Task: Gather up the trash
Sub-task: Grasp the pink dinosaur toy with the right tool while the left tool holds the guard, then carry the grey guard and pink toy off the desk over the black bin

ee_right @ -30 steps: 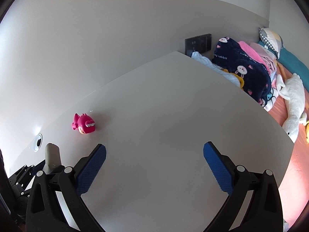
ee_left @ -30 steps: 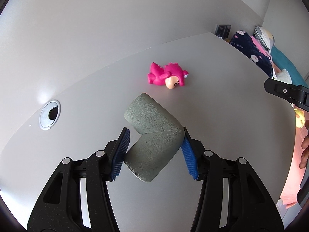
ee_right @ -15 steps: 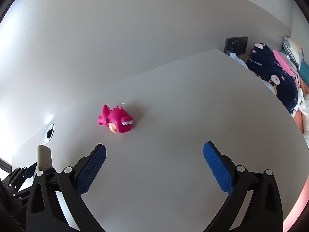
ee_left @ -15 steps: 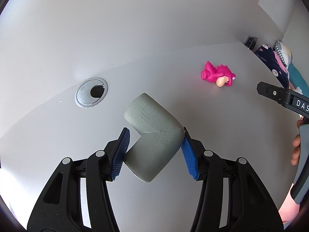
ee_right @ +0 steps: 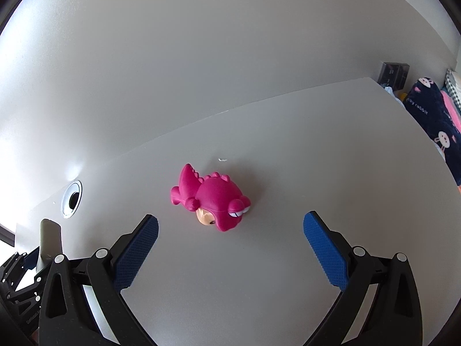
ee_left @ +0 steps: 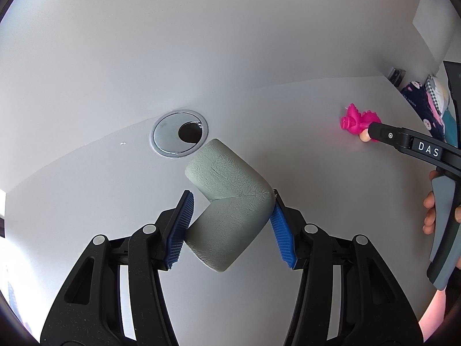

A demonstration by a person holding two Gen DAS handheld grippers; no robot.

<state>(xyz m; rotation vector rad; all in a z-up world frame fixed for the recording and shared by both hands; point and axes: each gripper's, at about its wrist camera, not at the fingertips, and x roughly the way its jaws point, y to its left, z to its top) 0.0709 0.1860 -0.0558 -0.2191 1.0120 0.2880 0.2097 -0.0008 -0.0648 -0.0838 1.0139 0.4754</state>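
The left gripper [ee_left: 230, 225] pinches a grey L-shaped foam corner piece [ee_left: 230, 201] between its blue pads — one arm slanting up-left toward the cable grommet [ee_left: 180, 134]. The right gripper [ee_right: 230, 248] hangs spread wide, empty, over the table [ee_right: 317, 150] — the pink dinosaur toy [ee_right: 211, 197] lies just beyond, long axis crosswise, snout lower right.

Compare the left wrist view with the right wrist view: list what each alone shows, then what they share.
Only the left wrist view shows the person's hand and the left gripper shut on the bent grey foam piece.

Only the right wrist view shows the right gripper open and empty, and the toy's face.

Both show the pink dinosaur toy, the cable grommet, the white desk and bedding.
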